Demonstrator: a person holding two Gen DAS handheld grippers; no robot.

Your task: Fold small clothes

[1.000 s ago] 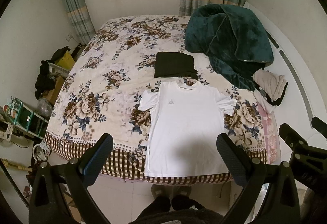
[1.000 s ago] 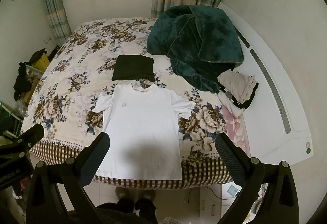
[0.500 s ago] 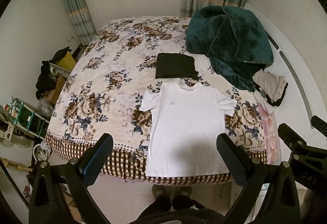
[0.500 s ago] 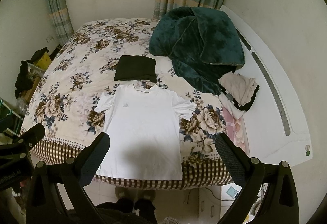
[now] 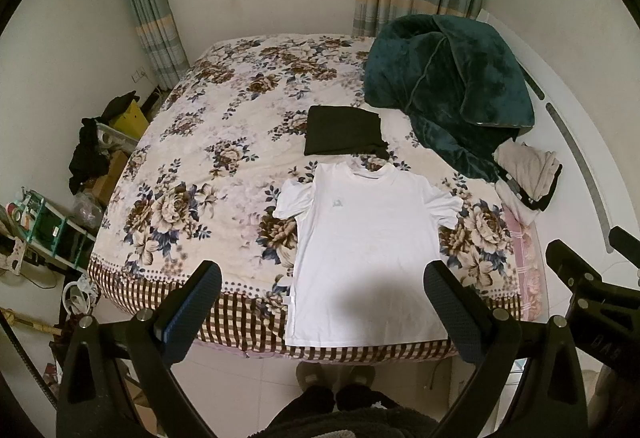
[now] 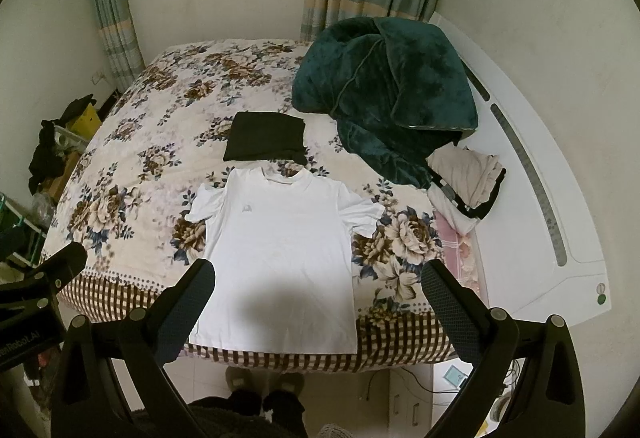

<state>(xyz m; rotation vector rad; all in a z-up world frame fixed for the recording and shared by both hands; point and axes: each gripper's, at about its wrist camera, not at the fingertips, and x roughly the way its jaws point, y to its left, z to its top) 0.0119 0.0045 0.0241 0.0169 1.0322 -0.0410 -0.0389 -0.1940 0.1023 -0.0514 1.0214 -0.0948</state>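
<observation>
A white T-shirt (image 5: 368,238) lies flat, face up, at the near edge of the floral bed (image 5: 208,174), collar away from me; it also shows in the right wrist view (image 6: 280,246). A folded black garment (image 5: 344,136) lies just beyond its collar, also seen in the right wrist view (image 6: 266,136). My left gripper (image 5: 322,302) is open and empty, held high above the shirt's hem. My right gripper (image 6: 318,298) is open and empty, likewise above the hem. Both grippers are apart from the cloth.
A dark green plush blanket (image 5: 452,86) is heaped at the back right of the bed. A pile of beige and white clothes (image 5: 524,178) lies at the right edge by the white headboard (image 6: 536,206). Clutter and shelves (image 5: 44,226) stand left of the bed. My slippered feet (image 5: 336,378) stand at the bed's foot.
Both views have shifted slightly; the bed and shirt sit a little lower in the frames. Grippers stay open. Nothing on the bed has moved.
</observation>
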